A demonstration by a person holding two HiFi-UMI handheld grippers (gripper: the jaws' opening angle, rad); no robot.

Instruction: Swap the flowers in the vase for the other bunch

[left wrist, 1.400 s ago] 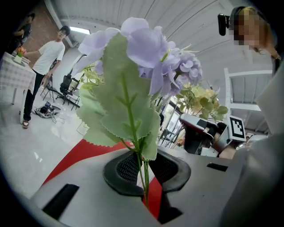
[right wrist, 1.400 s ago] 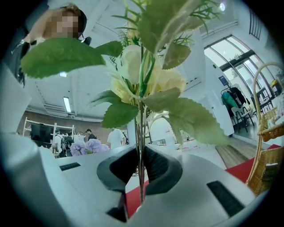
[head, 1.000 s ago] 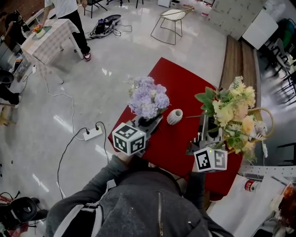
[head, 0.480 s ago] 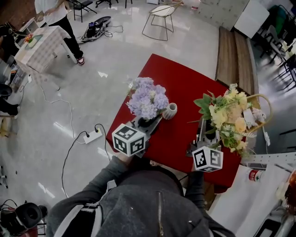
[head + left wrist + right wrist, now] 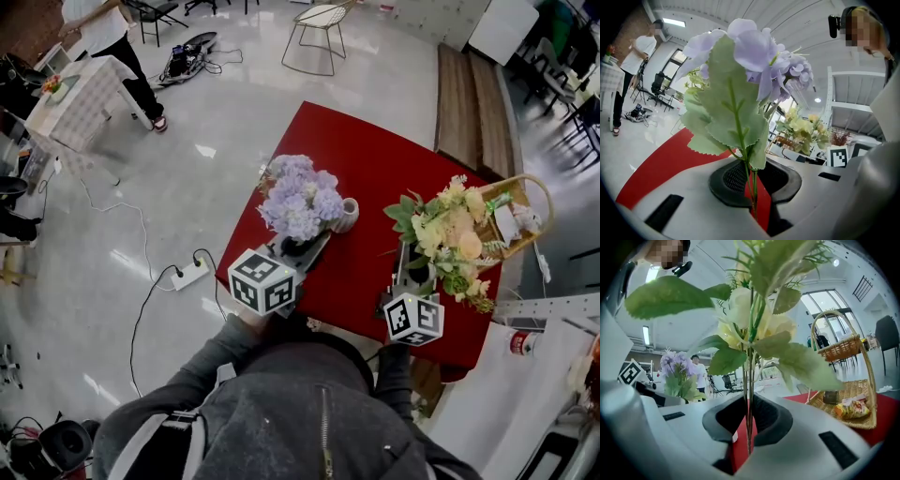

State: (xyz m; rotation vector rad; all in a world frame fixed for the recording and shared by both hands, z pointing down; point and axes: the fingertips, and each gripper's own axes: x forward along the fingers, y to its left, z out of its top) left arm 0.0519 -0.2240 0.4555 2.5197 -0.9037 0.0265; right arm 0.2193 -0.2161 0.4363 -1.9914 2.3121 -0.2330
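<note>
My left gripper [image 5: 305,251] is shut on the thin green stems of a purple hydrangea bunch [image 5: 300,199], which stands upright over the red table's left edge. In the left gripper view the stems [image 5: 751,187] are pinched between the dark pads, under the purple bunch [image 5: 759,56]. A small white ribbed vase [image 5: 347,214] stands on the table just right of the purple blooms; its mouth looks empty. My right gripper [image 5: 405,281] is shut on the stems of a yellow-and-cream bunch [image 5: 448,239], and those stems [image 5: 747,423] sit upright between the jaws.
The red table [image 5: 375,169] is small. A wicker basket [image 5: 520,220] with packets stands at its right edge, close behind the yellow bunch. On the floor lie a power strip [image 5: 189,274] and its cable. A wire chair [image 5: 319,28] and a wooden bench [image 5: 459,94] stand beyond.
My right gripper has sunk toward the table with the yellow bunch. The left gripper with the purple bunch has shifted only slightly. Both grips are unchanged.
</note>
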